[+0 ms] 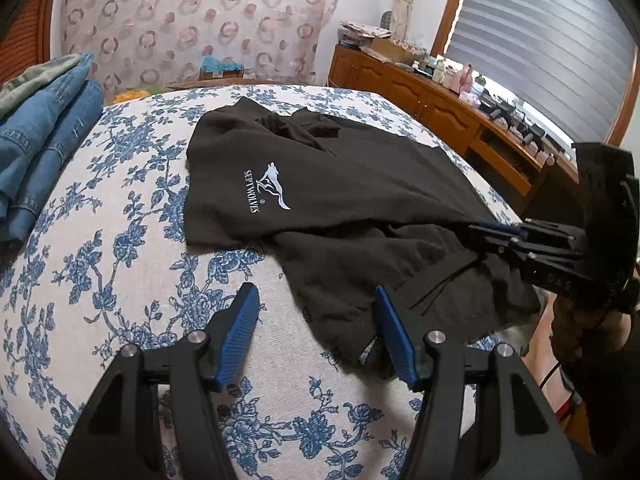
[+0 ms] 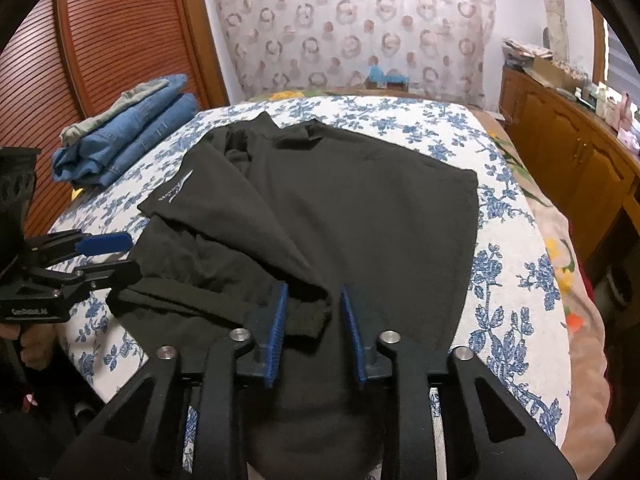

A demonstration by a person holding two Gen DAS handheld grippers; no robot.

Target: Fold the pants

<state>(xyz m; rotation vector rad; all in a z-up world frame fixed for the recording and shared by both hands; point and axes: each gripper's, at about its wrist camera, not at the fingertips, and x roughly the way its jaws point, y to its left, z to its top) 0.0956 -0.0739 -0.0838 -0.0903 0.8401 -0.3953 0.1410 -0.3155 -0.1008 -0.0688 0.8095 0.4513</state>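
Black pants point(image 1: 360, 200) with a white wolf logo point(image 1: 268, 188) lie spread and partly bunched on a blue-flowered bedsheet point(image 1: 120, 280). They also show in the right wrist view point(image 2: 360, 220). My left gripper point(image 1: 316, 300) is open just above the sheet, its right finger at the near edge of the pants. It shows at the left of the right wrist view point(image 2: 120, 256). My right gripper point(image 2: 314, 308) is open, with a fold of the black cloth lying between the fingers. In the left wrist view the right gripper point(image 1: 480, 232) rests on the cloth at the right.
Folded blue jeans point(image 2: 128, 140) are stacked at the bed's far left. A wooden sideboard point(image 1: 440, 108) with clutter runs along the right under a window blind. A slatted wooden door point(image 2: 100, 40) stands behind the jeans. A patterned curtain point(image 2: 352, 24) hangs behind the bed.
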